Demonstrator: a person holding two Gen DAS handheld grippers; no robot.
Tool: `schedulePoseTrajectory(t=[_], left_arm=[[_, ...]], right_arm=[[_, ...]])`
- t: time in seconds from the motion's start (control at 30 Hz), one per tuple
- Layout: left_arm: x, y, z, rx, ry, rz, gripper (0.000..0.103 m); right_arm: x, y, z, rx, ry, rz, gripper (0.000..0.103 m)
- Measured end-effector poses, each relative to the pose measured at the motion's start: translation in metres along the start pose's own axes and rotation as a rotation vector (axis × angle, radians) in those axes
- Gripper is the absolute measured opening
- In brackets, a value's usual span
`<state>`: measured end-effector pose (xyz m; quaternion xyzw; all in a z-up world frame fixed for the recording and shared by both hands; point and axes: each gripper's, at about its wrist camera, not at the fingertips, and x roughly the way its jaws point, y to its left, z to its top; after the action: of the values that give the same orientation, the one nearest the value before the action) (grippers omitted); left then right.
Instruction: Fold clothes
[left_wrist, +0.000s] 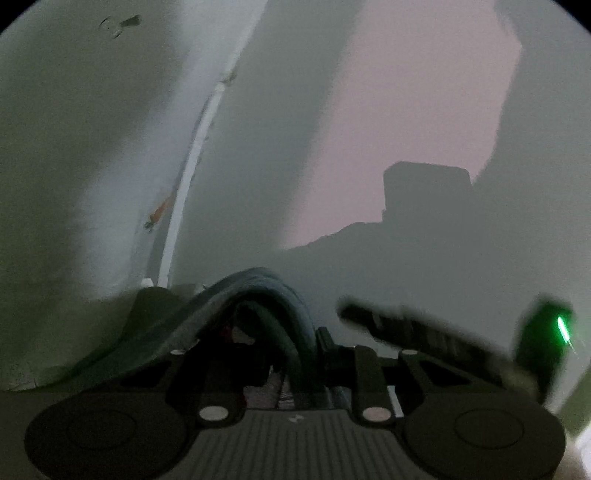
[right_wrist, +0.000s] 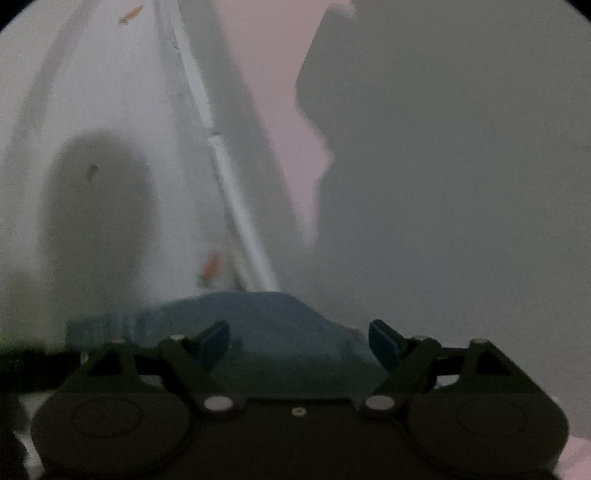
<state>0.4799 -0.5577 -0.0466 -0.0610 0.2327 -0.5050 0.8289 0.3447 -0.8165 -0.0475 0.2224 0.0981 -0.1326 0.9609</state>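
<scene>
Both cameras point up at a pale wall (left_wrist: 424, 129) with a white conduit (left_wrist: 192, 162) running along it; no surface is in view. My left tool (left_wrist: 291, 332) is clenched on a bunched fold of the blue-grey garment (left_wrist: 258, 291), which arches over its fingers. My right tool (right_wrist: 299, 339) is released, blue pads (right_wrist: 382, 341) spread wide, with the garment's blue cloth lying between and just beyond them, not pinched. Judgement: the cloth is held aloft mid-handling, left side gripped. The next move likely calls for the right tool to find an edge and clamp it, though blur hides where hems run.
</scene>
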Motion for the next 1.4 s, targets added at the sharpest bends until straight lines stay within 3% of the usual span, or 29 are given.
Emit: schedulePoseTrajectory(t=[0.13,0.33,0.53,0.67,0.73,0.77,0.8,0.87,0.9,1.0,1.13,1.3,1.4], left_arm=[[0.001,0.004,-0.016,0.031,0.028,0.032,0.026],[-0.003,0.003,-0.024,0.040,0.021,0.059,0.026],[-0.006,0.001,-0.029,0.032,0.009,0.068,0.026],[-0.007,-0.001,-0.033,0.044,0.008,0.065,0.026],[-0.009,-0.005,-0.037,0.060,0.018,0.067,0.026],[-0.009,-0.006,-0.038,0.068,0.022,0.071,0.026],[-0.011,-0.006,-0.040,0.067,0.025,0.076,0.026],[-0.010,-0.003,-0.041,0.049,0.032,0.080,0.026],[-0.012,-0.003,-0.041,0.045,0.030,0.077,0.026],[-0.023,-0.011,-0.038,0.053,0.014,0.060,0.025],[-0.043,-0.033,-0.029,0.078,-0.022,0.016,0.024],[-0.075,-0.067,-0.010,0.101,-0.087,-0.078,0.024],[-0.089,-0.085,-0.004,0.141,-0.133,-0.107,0.023]], right_arm=[[0.027,-0.004,0.029,0.066,0.081,0.124,0.092],[0.071,0.043,0.057,-0.049,0.314,-0.013,0.092],[0.105,0.068,0.066,-0.069,0.542,-0.132,0.092],[0.127,0.068,0.050,-0.043,0.705,-0.128,0.092],[0.137,0.065,0.039,-0.008,0.764,-0.123,0.088],[0.141,0.063,0.035,-0.002,0.776,-0.126,0.077],[0.143,0.061,0.032,0.000,0.776,-0.140,0.055],[0.150,0.057,0.028,0.037,0.759,-0.149,0.034],[0.144,0.054,0.027,0.056,0.736,-0.136,0.029],[0.115,0.052,0.035,0.083,0.613,-0.103,0.019],[0.053,0.042,0.055,0.162,0.386,-0.041,0.011],[-0.045,0.035,0.087,0.237,0.105,0.007,0.008],[-0.084,0.035,0.098,0.217,0.019,0.011,0.007]])
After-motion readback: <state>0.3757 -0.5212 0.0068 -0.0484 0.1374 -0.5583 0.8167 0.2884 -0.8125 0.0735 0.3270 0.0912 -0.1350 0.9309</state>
